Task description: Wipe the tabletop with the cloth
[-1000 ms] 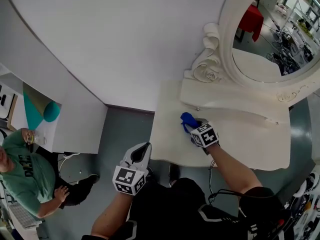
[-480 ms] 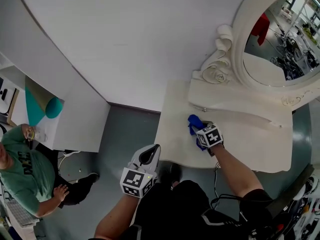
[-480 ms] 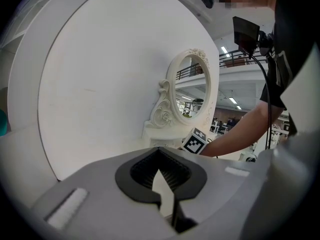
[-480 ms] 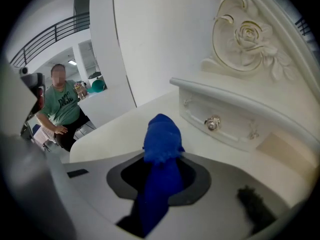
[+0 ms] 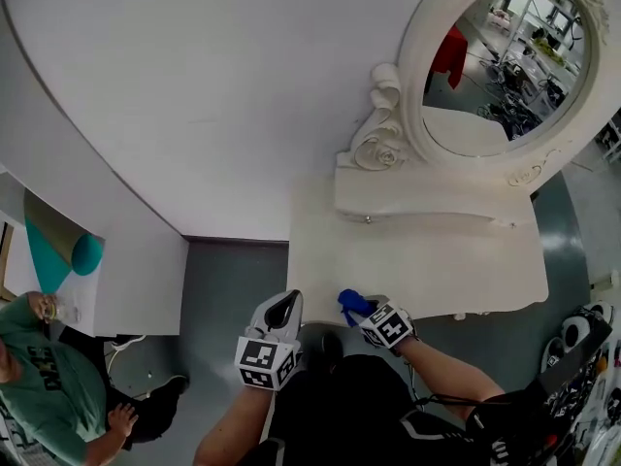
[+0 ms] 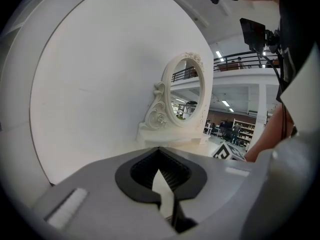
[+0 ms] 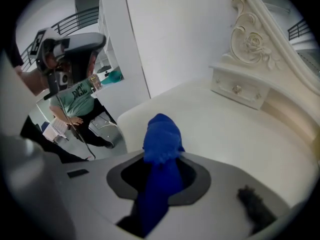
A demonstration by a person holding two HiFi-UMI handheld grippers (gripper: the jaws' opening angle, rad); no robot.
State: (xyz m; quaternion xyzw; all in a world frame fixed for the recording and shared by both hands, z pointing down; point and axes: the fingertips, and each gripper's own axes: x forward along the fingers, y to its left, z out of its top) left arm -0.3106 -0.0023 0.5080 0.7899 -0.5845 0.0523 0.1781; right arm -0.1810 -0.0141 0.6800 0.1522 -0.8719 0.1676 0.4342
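Blue cloth (image 5: 351,304) sits bunched at the near edge of the cream tabletop (image 5: 417,260) in the head view, pinched by the right gripper (image 5: 367,316). The left gripper (image 5: 278,311) hangs beside the tabletop, over the floor, probably kept out of the wiping path

Left gripper view: its fingers (image 6: 131,175) are together on nothing, pointing toward the mirror (image 6: 185,91)

Right gripper view: the fingers are clamped on the cloth, whose wad juts forward over the tabletop, seemingly so that fabric rather than plastic meets the surface
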